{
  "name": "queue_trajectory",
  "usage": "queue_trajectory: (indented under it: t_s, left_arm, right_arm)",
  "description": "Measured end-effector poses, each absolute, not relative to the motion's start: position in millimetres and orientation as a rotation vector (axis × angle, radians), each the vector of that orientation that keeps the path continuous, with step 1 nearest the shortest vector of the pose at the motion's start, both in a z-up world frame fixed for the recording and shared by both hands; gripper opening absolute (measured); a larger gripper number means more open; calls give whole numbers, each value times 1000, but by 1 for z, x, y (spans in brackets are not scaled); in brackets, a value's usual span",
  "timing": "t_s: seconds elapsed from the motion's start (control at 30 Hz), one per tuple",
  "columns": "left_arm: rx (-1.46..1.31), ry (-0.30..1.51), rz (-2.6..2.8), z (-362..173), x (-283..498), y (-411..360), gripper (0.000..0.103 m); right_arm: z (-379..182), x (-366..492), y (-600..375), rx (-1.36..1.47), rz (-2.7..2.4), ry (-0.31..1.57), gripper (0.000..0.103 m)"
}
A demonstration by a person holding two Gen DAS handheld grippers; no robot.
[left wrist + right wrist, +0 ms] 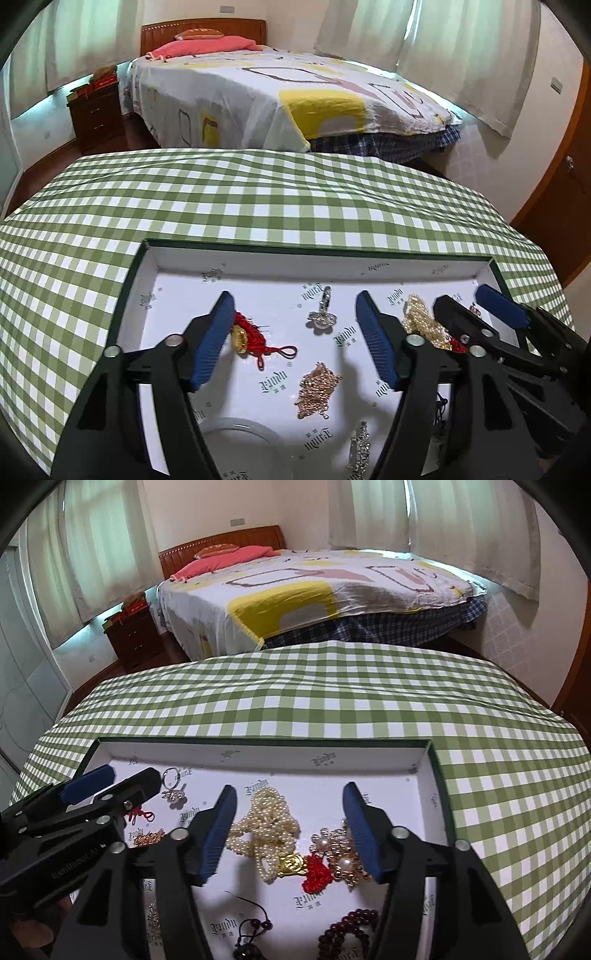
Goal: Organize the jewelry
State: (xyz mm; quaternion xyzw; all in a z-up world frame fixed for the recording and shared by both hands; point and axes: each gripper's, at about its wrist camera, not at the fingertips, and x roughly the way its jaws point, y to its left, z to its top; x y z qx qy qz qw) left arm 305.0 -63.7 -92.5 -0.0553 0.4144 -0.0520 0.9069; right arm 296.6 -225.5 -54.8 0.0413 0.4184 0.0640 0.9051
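Note:
A shallow white tray [258, 260] with a dark green rim lies on the green checked tablecloth and holds loose jewelry. In the left wrist view my left gripper [295, 306] is open and empty over it, above a red cord charm with a gold piece [251, 336], a silver flower ring [322, 314] and a rose-gold chain [317, 387]. In the right wrist view my right gripper [290, 795] is open and empty above a pearl necklace [267, 823], a gold and red charm [304, 867], a pearl flower brooch [338, 856] and dark red beads [347, 930].
The tray's rim [437, 771] stands near the table's right side. The checked tablecloth [295, 199] stretches beyond the tray. A clear bangle [240, 439] and a rhinestone piece [360, 446] lie at the tray's near end. A bed [280, 96] and nightstand [98, 114] stand behind the table.

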Motion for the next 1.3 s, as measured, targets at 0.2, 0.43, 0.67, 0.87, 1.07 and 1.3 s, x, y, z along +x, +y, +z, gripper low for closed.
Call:
queue_trajectory:
  t_s: [0.2, 0.43, 0.67, 0.87, 1.07, 1.3]
  left_arm:
    - [-115, 810, -75, -86, 296, -55, 84]
    - [-92, 750, -89, -73, 282, -52, 94]
    - [-60, 705, -117, -62, 255, -54, 97]
    - [-24, 682, -105, -57, 226, -55, 97]
    - [-16, 656, -96, -44, 185, -49, 97]
    - [-11, 613, -73, -24, 129, -41, 99]
  right_arm:
    - [-50, 290, -233, 97, 121, 836, 79]
    - [-44, 281, -241, 90, 97, 815, 83]
    - [-40, 261, -248, 81, 63, 793, 83]
    - [-39, 235, -253, 79, 48, 782, 83]
    - [-31, 202, -257, 98, 45, 771, 83]
    - [-9, 157, -249, 69, 56, 718, 83]
